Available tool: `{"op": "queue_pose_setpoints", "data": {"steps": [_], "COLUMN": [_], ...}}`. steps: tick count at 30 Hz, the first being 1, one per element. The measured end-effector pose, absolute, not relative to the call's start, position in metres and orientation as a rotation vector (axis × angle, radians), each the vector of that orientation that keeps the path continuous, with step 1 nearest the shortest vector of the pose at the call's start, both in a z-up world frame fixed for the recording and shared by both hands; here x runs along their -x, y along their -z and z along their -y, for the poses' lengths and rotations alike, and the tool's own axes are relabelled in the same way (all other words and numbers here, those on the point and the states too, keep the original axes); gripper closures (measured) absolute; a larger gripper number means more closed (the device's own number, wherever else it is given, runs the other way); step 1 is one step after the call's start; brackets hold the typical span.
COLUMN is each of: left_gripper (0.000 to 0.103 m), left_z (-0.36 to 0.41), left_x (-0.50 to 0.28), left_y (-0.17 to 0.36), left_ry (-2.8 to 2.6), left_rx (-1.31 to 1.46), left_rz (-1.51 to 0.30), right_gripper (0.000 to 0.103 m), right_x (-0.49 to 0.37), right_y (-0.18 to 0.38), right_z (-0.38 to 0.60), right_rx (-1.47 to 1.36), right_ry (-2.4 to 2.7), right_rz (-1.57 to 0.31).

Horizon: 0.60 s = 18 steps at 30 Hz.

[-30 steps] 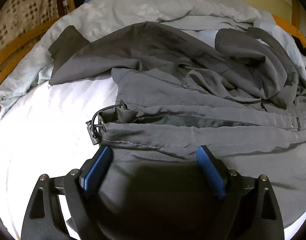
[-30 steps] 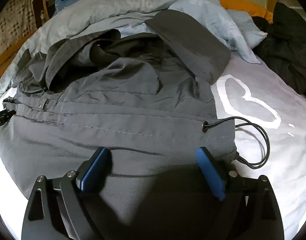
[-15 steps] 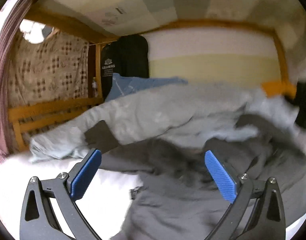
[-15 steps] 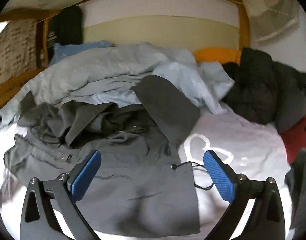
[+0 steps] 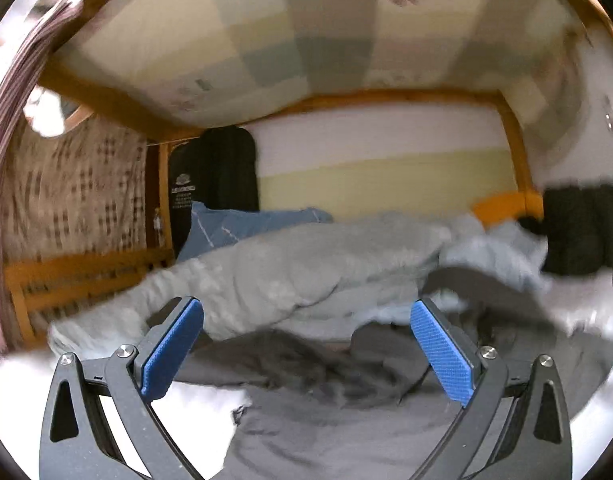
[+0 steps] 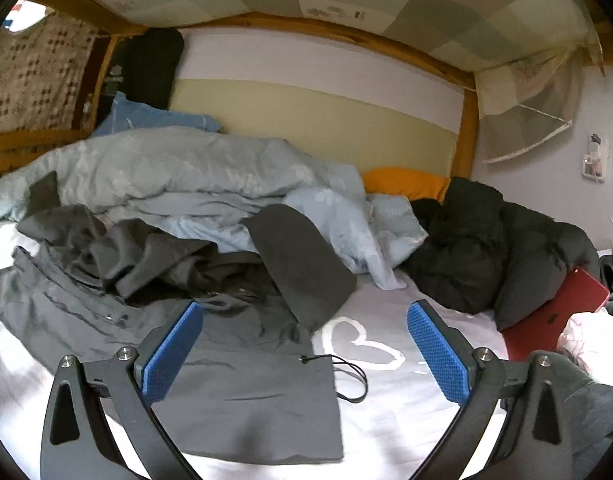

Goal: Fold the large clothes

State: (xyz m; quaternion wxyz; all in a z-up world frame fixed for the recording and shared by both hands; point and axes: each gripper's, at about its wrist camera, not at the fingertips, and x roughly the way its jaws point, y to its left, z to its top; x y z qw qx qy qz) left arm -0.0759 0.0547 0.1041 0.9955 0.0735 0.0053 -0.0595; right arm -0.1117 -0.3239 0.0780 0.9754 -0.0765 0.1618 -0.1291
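Observation:
A large dark grey jacket (image 6: 242, 392) lies spread on the white bed sheet (image 6: 390, 412), its hem nearest me, its upper part bunched up at the back left. One sleeve (image 6: 302, 268) lies out to the right, and a black drawcord (image 6: 346, 376) trails from the hem. My right gripper (image 6: 304, 354) hangs above the hem, open, with nothing between its blue pads. In the blurred left wrist view the same jacket (image 5: 330, 416) lies below my left gripper (image 5: 306, 354), which is also open, holds nothing and points level toward the far wall.
A pale grey-blue duvet (image 6: 178, 176) is heaped behind the jacket. A black padded coat (image 6: 486, 256) and a red case (image 6: 554, 316) lie at the right. An orange pillow (image 6: 406, 182) and a wooden bed frame (image 6: 468, 132) stand at the back, under an upper bunk.
Both grippers have opened off the jacket's hem, risen and tilted up from the bed toward the far wall. The jacket stays lying on the sheet.

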Motion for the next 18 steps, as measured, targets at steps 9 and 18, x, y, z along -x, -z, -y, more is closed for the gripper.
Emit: {"op": "queue_pose_setpoints", "data": {"steps": [9,18], "left_gripper": [0.0,0.0], "left_z": [-0.053,-0.033], "left_x": [0.1,0.111], "left_y": [-0.109,-0.107], "left_ry": [0.224,0.298], "left_rx": [-0.064,-0.105], "left_rz": [-0.036,-0.069], "right_gripper": [0.0,0.0], "right_x": [0.132,0.142], "right_y": [-0.089,-0.097], "right_z": [0.321,0.315], "right_rx": [0.046,0.062], "right_ry": [0.162,0.242], "right_rz": [-0.385,-0.334]}}
